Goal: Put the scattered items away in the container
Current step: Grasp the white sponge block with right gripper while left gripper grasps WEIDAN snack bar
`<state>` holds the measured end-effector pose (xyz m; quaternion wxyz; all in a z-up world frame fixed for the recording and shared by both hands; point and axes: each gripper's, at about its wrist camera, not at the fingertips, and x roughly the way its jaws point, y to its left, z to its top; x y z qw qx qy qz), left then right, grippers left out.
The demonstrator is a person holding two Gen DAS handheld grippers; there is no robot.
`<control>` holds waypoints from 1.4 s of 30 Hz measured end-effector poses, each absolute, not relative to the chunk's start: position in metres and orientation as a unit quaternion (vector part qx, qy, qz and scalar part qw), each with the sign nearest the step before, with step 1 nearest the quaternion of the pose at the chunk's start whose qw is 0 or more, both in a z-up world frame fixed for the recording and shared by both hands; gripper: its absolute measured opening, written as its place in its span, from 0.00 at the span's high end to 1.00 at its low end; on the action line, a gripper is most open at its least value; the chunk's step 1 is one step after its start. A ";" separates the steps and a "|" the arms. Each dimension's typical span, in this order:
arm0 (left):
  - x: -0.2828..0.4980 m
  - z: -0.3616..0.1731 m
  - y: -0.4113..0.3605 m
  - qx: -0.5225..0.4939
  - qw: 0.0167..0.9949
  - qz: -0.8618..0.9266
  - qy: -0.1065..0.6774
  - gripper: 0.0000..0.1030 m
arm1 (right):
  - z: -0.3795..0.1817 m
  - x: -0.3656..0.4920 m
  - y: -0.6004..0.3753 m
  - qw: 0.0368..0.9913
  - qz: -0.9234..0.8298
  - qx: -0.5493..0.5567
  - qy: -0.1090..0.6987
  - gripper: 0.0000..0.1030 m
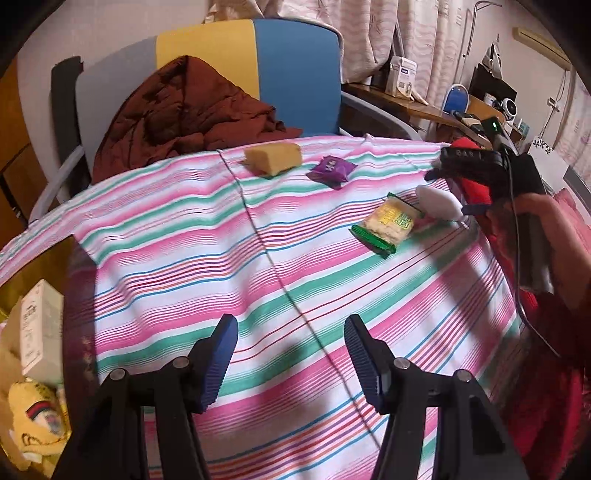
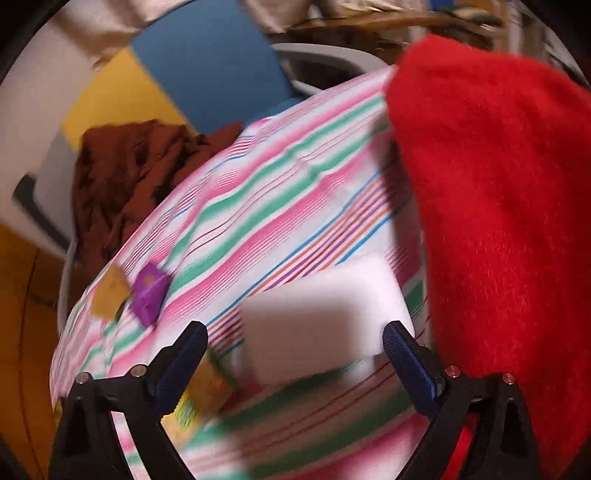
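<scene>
The white sponge block (image 2: 325, 325) lies on the striped bench (image 2: 280, 206) between the wide-open jaws of the right gripper (image 2: 295, 363) – untouched, at 12 o'clock, long axis across them. The left gripper (image 1: 291, 352) – open, empty – is farther.

Worktop (image 1: 192, 258) wearing pink, green and white striped cloth | blue-and-yellow chair (image 1: 295, 74) standing behind, carrying crumpled brown jacket (image 1: 184, 110) | pale patterned curtains (image 1: 388, 33) hanging at back | cluttered wooden shelf (image 1: 413, 101) running along right | warm indoor light falling.
</scene>
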<state>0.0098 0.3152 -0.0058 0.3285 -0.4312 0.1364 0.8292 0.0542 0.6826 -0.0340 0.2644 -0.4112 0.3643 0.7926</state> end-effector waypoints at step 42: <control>-0.018 -0.056 0.430 -0.377 0.439 0.797 0.171 0.52 | -0.048 0.035 0.674 0.277 0.787 -0.499 0.234 0.06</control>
